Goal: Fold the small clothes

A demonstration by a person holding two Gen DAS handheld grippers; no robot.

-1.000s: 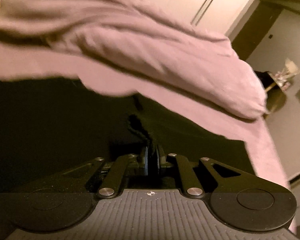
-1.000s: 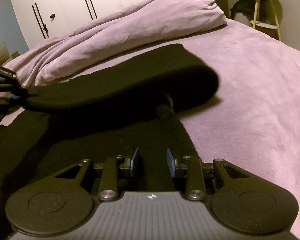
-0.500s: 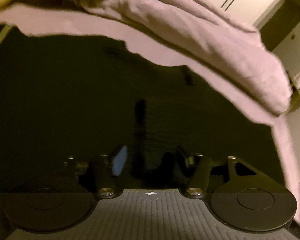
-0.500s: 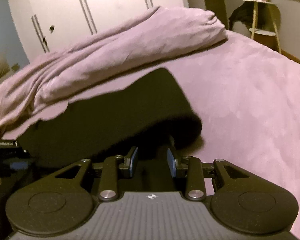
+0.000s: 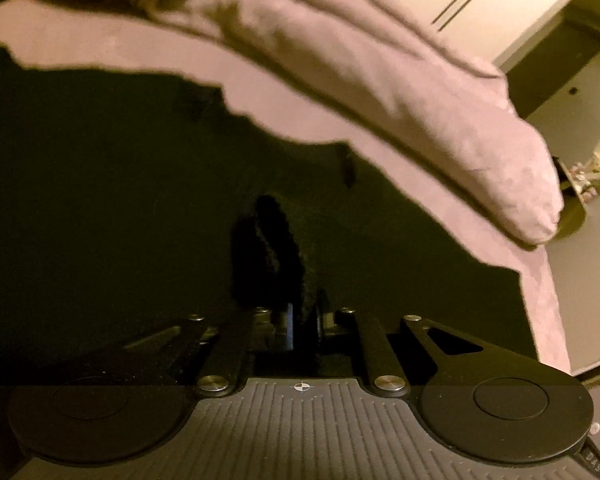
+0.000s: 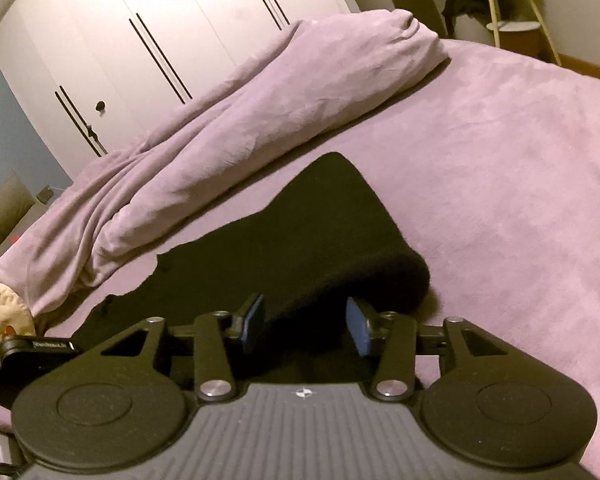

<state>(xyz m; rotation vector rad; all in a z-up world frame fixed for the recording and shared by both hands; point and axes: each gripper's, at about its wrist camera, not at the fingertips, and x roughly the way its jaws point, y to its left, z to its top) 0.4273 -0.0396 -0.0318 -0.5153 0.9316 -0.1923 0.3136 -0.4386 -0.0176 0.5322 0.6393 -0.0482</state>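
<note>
On a bed under a mauve fleece cover (image 6: 520, 152), the left gripper (image 5: 305, 326) has its jaws closed, pinching a ridge of a black knitted garment (image 6: 320, 236) spread flat. At right, the right gripper (image 6: 306, 322) is opening, blue pads clear of the garment's rolled fold lying between them.

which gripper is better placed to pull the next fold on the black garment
Left, probably. The left gripper is shut on a pinch of the black garment. The right gripper has its jaws opening, its pads off the folded edge lying between them on the bed.
</note>
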